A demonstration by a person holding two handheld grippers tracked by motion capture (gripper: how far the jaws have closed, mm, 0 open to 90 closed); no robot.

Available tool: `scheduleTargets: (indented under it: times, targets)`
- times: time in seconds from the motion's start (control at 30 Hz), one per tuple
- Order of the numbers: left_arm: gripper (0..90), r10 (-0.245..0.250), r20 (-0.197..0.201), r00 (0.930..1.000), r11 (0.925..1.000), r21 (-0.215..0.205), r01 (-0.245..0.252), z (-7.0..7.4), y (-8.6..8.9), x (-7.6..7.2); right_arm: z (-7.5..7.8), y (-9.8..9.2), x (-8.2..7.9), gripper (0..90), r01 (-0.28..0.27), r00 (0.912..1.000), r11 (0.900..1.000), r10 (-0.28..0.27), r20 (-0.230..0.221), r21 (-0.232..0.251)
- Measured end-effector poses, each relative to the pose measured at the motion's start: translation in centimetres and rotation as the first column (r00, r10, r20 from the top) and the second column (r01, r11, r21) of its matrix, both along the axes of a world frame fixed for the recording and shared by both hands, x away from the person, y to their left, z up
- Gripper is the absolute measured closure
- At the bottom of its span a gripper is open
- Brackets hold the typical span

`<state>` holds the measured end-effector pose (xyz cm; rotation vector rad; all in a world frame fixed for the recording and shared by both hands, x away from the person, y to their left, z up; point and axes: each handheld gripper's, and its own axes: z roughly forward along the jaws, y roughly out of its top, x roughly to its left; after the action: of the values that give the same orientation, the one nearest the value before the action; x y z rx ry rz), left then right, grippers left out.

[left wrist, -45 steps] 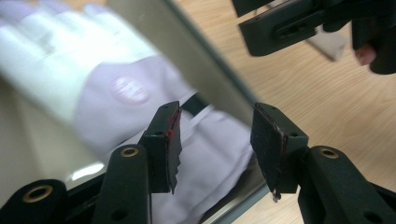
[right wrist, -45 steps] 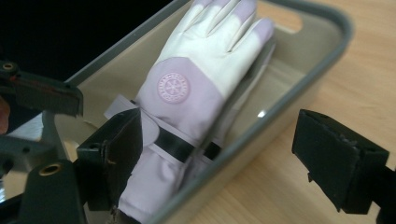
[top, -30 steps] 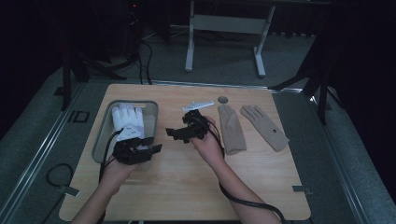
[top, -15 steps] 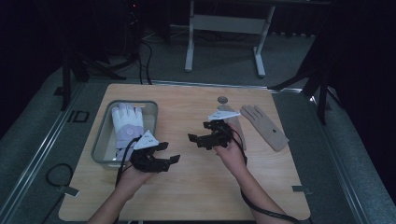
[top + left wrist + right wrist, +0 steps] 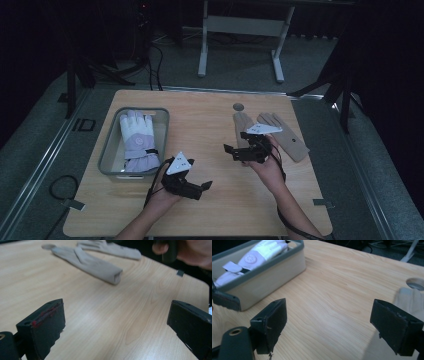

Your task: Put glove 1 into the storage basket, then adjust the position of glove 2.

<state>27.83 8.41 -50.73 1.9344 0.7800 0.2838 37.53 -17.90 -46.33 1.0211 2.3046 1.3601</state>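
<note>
A wooden counter [image 5: 220, 200] seen from above, with a person's forearms reaching in from the near edge, each hand holding black tongs.

Since a second ago, the left tongs [image 5: 200, 189] have moved away from the grey bin [image 5: 111, 145] at the left and down to the near middle of the counter. Their jaws have just been opening and now stand released, with nothing between them. The right tongs [image 5: 231, 151] have shifted rightward from the centre and now hover just beside the near end of the two beige gloves; their jaws are also spread wide and hold nothing. The white and lilac glove [image 5: 137, 141] lies in the bin as before.

The beige gloves lie side by side at the far right of the counter: one long and folded narrow [image 5: 242, 125], the other flat with fingers spread [image 5: 290, 140]. A round grommet hole [image 5: 239, 106] sits just beyond them.

The left tongs' own view looks low across the bare wood at the narrow beige glove [image 5: 97, 265], showing its open cuff, with the other glove [image 5: 112, 247] behind it and the person's right hand [image 5: 190, 252] at the far right. The right tongs' own view shows the bin's side wall [image 5: 269, 277] and a printed badge on the white glove [image 5: 259, 252], which the high view leaves unclear.
</note>
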Motion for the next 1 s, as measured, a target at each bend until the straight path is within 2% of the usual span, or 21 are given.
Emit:
scheduleTargets:
  times: [0.13,0.3,0.4,0.43,0.53,0.6,0.67,0.7,0.77,0.83,1.0]
  targets:
    - [1.9,0.002,0.013,0.9999,0.9996,0.028,-0.003,-1.6,-0.8,-0.3,-0.6,-1.3,0.4,14.7,0.021,0.9997,1.0,-0.021,0.014,-0.013]
    - [1.9,0.024,0.053,0.9983,0.9994,0.023,-0.025,-2.8,-0.4,-0.6,-1.7,-3.1,1.4,15.9,0.029,0.9992,0.999,-0.029,0.029,-0.028]
    - [2.0,0.038,0.059,0.9975,0.9993,-0.006,-0.038,-3.2,0.2,-0.8,-2.5,-4.0,2.2,18.9,0.02,0.9989,0.999,-0.018,0.043,-0.038]
    - [2.0,0.049,0.078,0.9957,0.9988,-0.009,-0.049,-3.2,0.4,-0.9,-2.8,-4.3,2.6,19.0,0.019,0.9989,0.999,-0.017,0.043,-0.035]
    - [2.0,0.046,0.073,0.9963,0.9989,-0.008,-0.045,-3.2,0.6,-1.2,-3.6,-4.9,3.8,22.3,0.024,0.9992,0.999,-0.023,0.033,-0.028]
    - [1.9,0.045,0.07,0.9965,0.9989,0.004,-0.046,-3.2,0.7,-1.3,-4.2,-5.2,4.7,26.9,0.031,0.9995,0.999,-0.031,0.009,-0.032]
    - [0.4,0.052,0.068,0.9963,0.9984,0.018,-0.054,-3.3,0.8,-1.5,-4.9,-5.3,5.7,32.0,0.045,0.999,0.997,-0.045,-0.006,-0.063]
    - [0.4,0.039,0.064,0.9972,0.9991,0.014,-0.04,-3.3,0.8,-1.5,-5.2,-5.3,6.2,34.5,0.053,0.9985,0.996,-0.053,-0.008,-0.075]
    - [0.0,0.044,0.081,0.9958,0.9987,0.023,-0.046,-3.4,0.8,-1.7,-5.9,-5.2,7.2,38.1,0.064,0.9973,0.993,-0.067,-0.029,-0.097]
    - [0.0,0.04,0.08,0.996,0.9991,0.014,-0.041,-3.4,0.8,-1.7,-6.5,-5.1,8.1,38.1,0.084,0.9961,0.987,-0.087,-0.014,-0.137]
    - [0.0,0.047,0.096,0.9943,0.9987,-0.024,-0.045,-3.3,1.0,-1.7,-7.7,-5.1,9.9,33.0,0.132,0.99,0.976,-0.138,-0.026,-0.171]
